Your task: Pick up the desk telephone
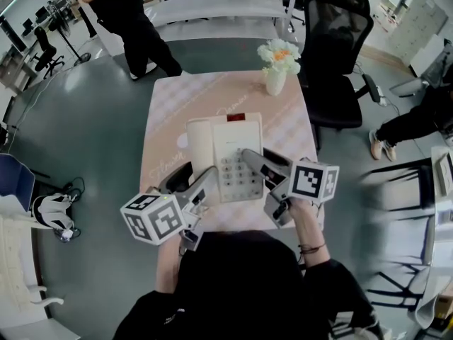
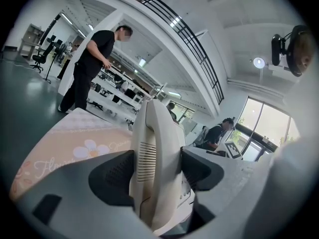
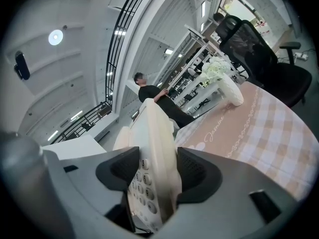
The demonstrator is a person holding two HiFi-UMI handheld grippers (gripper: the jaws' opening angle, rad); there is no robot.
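Note:
A cream desk telephone [image 1: 225, 154] with a handset on its left and a keypad in the middle lies over the pink patterned table [image 1: 166, 112]. My left gripper [image 1: 200, 172] reaches its near left side, my right gripper [image 1: 256, 179] its near right side. In the left gripper view the jaws [image 2: 157, 176] press on the handset side of the telephone [image 2: 154, 153]. The right gripper view shows the jaws [image 3: 154, 173] clamped on the keypad edge of the telephone [image 3: 154, 148]. Whether the phone rests on the table or hangs just above it, I cannot tell.
A white vase of flowers [image 1: 277, 66] stands at the table's far right corner. A black office chair [image 1: 336, 41] is behind it to the right. One person [image 1: 131, 20] stands beyond the far left corner; another [image 1: 417, 122] sits at the right.

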